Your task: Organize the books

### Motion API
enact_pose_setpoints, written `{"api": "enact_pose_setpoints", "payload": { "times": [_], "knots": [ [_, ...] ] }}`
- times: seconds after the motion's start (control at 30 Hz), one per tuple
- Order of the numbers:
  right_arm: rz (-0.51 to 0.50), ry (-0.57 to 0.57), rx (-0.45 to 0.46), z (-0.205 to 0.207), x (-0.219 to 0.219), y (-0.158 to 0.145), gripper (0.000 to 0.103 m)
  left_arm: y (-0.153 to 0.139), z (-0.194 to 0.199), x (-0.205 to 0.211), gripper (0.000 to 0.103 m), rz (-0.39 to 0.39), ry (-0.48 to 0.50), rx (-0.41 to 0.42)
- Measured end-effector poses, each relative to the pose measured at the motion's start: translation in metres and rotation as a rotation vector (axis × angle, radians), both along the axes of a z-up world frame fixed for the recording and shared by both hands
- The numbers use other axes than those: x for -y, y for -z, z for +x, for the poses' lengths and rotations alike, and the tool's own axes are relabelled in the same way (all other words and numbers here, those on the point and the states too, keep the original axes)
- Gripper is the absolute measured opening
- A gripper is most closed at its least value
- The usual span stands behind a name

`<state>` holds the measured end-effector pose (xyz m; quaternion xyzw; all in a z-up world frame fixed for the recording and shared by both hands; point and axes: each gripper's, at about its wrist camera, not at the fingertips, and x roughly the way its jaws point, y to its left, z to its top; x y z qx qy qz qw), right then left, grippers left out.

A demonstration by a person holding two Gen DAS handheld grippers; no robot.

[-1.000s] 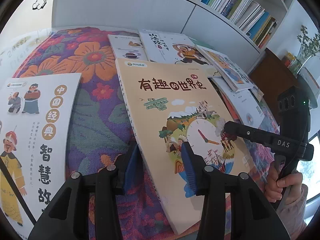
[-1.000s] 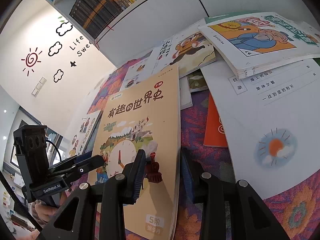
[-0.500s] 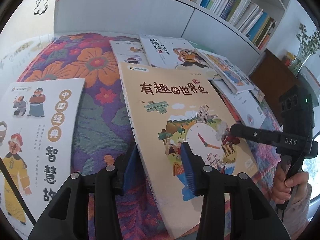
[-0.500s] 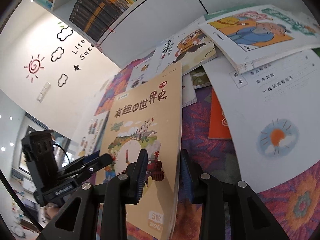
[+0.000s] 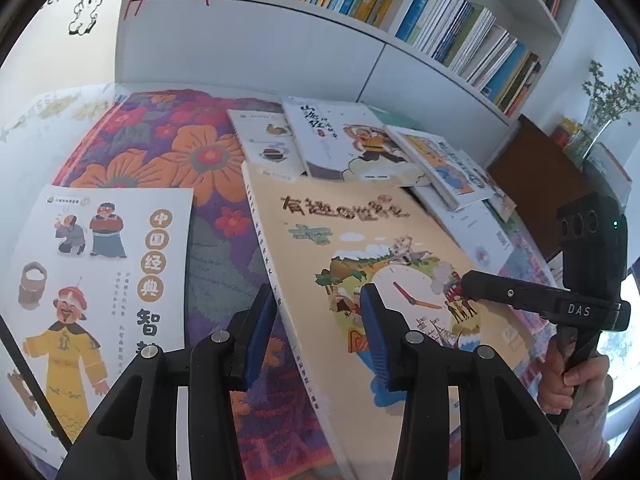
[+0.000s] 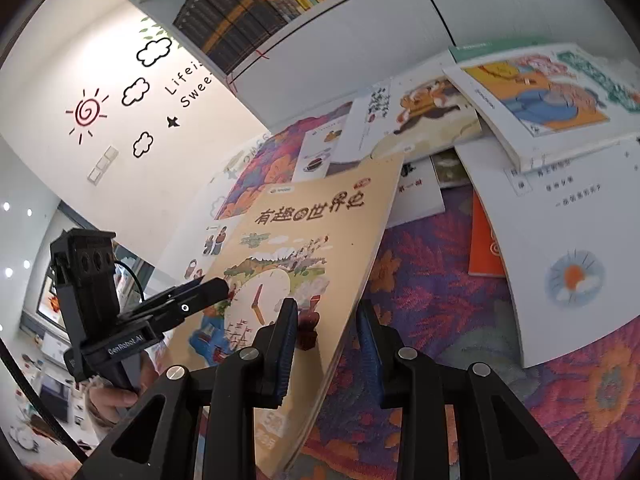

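Observation:
A tan picture book (image 5: pixel 360 248) with a clock on its cover hangs tilted above the floral cloth (image 5: pixel 180 152), held from both sides. My left gripper (image 5: pixel 316 320) is shut on its spine edge, one pad on the cover and the other under it. My right gripper (image 6: pixel 328 320) is shut on the opposite long edge of the same book (image 6: pixel 312 232). Each gripper shows in the other's view: the right gripper (image 5: pixel 464 280) on the cover's right side, the left gripper (image 6: pixel 224 288) at the left.
A white book (image 5: pixel 100 280) with a yellow-robed figure lies flat at the left. Several books (image 5: pixel 340 140) overlap at the back of the cloth; an open white page (image 6: pixel 560 240) and an orange book (image 6: pixel 484 248) lie at the right. A filled bookshelf (image 5: pixel 440 20) runs above.
Both grippers have risen with the tan book, so it stands higher off the cloth. More of the bookshelf shows at the top of both views.

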<state>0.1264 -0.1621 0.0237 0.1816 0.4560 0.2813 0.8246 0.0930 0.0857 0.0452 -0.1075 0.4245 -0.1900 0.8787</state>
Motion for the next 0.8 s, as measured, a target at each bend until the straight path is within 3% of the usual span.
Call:
{"api": "enact_pose_setpoints", "payload": {
  "times": [0.33, 0.8],
  "knots": [
    [-0.002, -0.030, 0.049, -0.006, -0.007, -0.016, 0.030, -0.012, -0.004, -0.013, 0.039, -0.026, 0.018, -0.002],
    [-0.020, -0.130, 0.178, -0.025, -0.038, -0.051, 0.030, -0.053, -0.020, -0.047, 0.039, 0.007, 0.041, 0.061]
  ]
}}
